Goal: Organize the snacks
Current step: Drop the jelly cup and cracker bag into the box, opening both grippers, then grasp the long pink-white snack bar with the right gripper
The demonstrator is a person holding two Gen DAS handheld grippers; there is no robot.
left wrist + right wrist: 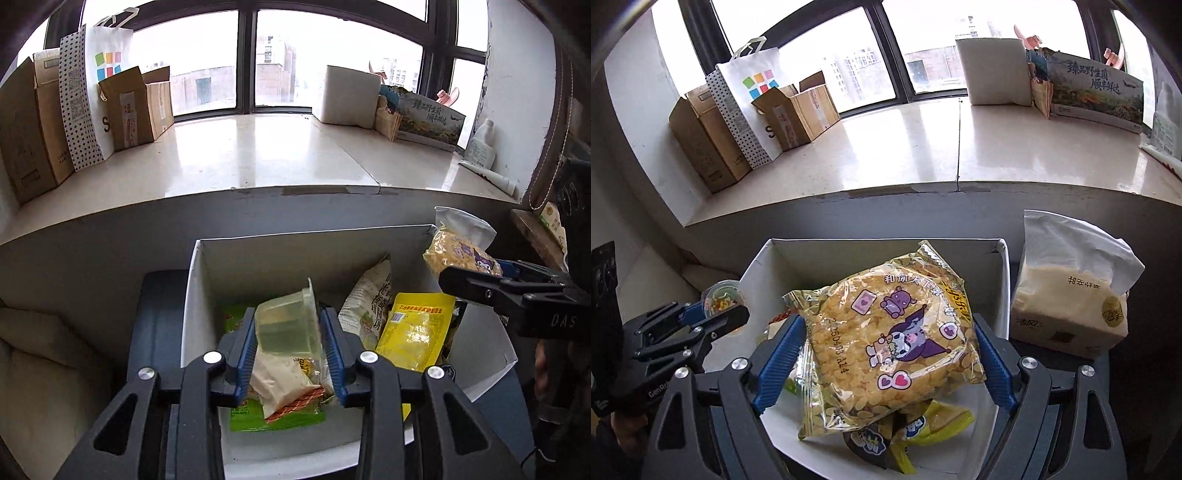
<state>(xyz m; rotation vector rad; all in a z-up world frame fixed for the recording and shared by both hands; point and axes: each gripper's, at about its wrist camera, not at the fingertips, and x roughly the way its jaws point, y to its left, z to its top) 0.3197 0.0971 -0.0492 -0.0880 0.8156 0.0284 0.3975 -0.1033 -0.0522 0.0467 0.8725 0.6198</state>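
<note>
Your left gripper seems clamped on the jelly cup directly over the white box, while your right gripper, spread wide, grips the rice cracker pack above it.

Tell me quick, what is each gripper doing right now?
Left gripper: holding a clear jelly cup.
Right gripper: holding a yellow puffed-snack bag.
</note>
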